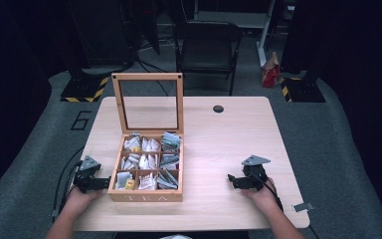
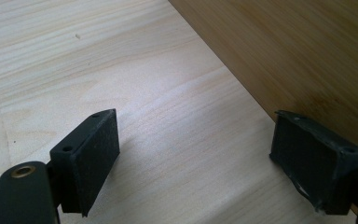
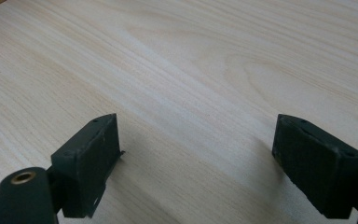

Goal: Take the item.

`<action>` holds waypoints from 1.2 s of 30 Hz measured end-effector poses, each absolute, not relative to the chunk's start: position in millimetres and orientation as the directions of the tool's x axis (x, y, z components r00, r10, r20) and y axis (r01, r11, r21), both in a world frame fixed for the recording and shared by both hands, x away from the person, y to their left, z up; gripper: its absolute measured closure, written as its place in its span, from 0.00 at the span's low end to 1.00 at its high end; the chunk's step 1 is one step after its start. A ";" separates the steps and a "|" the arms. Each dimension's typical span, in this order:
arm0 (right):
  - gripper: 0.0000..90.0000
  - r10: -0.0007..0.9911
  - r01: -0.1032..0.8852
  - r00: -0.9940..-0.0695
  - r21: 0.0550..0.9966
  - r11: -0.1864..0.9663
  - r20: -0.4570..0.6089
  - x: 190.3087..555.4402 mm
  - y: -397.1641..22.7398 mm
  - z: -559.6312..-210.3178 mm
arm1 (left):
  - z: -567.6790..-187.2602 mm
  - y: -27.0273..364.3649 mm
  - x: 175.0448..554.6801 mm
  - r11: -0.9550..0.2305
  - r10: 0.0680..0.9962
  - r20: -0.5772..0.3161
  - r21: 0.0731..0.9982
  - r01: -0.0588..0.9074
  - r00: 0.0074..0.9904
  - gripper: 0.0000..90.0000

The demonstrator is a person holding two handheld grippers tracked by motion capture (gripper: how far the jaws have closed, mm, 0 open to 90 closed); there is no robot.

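Left hand-held gripper (image 1: 102, 183) beside tea box (image 1: 145, 196) — sachet-filled compartments

Black fingers (image 2: 93, 158) (brass-coloured screw)

High view looks down over the table (image 1: 219, 129); both gripper views skim it close

Table (image 3: 205, 60): pale wood, matt, fine straight grain, under both claws.
Tea box (image 1: 146, 195): darker honey wood, smooth, just beside the left gripper (image 1: 99, 183).
Lid (image 1: 147, 76): wooden frame, clear pane.
Sachets (image 1: 149, 162): paper, some glossy.
Right gripper (image 3: 198, 161): black matt plastic.
Pads (image 2: 98, 151): rough, grainy black.
Rivet (image 2: 23, 171): brassy metal.
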State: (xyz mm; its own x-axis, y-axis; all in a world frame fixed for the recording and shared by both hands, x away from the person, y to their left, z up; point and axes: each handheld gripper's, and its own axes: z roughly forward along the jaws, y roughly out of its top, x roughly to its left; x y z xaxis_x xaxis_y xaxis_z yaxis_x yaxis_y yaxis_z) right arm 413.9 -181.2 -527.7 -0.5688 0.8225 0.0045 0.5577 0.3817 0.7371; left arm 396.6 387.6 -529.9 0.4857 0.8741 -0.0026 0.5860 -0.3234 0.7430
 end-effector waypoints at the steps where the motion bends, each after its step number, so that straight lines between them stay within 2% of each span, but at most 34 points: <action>1: 0.16 0.822 0.558 -0.569 0.737 0.382 0.004 413.9 -181.3 -527.7 | -529.9 387.6 396.6 -0.323 0.874 -0.003 0.743 0.586 0.486 0.17; 27: 0.18 0.828 0.560 -0.561 0.739 0.373 0.007 413.5 -181.3 -527.6 | -529.8 387.6 396.6 -0.323 0.874 -0.003 0.743 0.586 0.486 0.17; 36: 0.30 0.820 0.569 -0.572 0.724 0.389 0.009 414.5 -184.4 -521.7 | -529.8 387.6 396.6 -0.323 0.874 -0.003 0.743 0.586 0.486 0.17</action>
State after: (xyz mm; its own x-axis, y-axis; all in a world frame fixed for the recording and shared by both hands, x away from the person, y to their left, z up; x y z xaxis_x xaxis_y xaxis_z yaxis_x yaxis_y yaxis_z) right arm 414.5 -184.4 -521.7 -0.5720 0.8202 0.0090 0.5694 0.3891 0.7241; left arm 396.6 387.6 -529.8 0.4855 0.8742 -0.0029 0.5864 -0.3232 0.7427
